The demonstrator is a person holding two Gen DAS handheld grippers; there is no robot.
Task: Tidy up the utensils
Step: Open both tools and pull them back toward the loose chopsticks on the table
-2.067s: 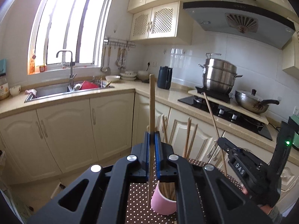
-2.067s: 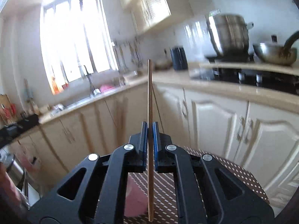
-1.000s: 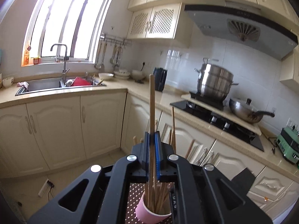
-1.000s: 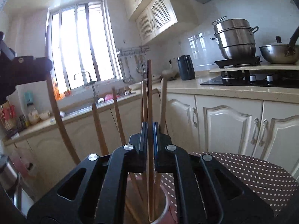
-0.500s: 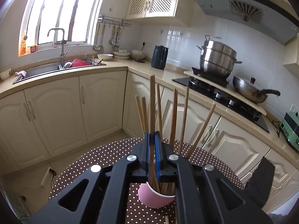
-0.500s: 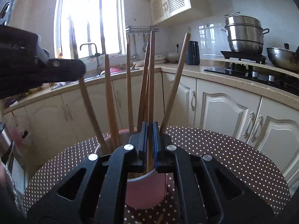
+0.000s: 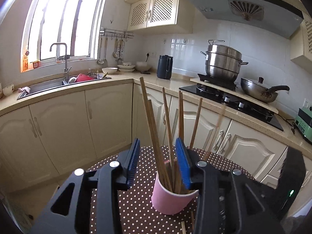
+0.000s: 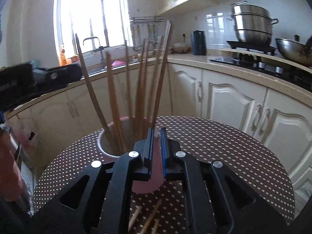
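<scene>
In the lower centre of the left wrist view, a pink cylindrical cup (image 7: 171, 197) on a brown polka-dot round table (image 7: 120, 195) holds upright wooden chopsticks (image 7: 154, 136). The left gripper (image 7: 158, 163) has just been opening, its jaws apart around them, gripping none, probably after dropping one in. The right gripper (image 8: 157, 152) shows a narrow gap that seems empty, though blurred; loose chopsticks (image 8: 150, 216) lie below it.

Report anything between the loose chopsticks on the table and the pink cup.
The left tool, its jaws just opened around the standing chopsticks, hangs over the pink cup; the loose chopsticks must thread past both.
</scene>
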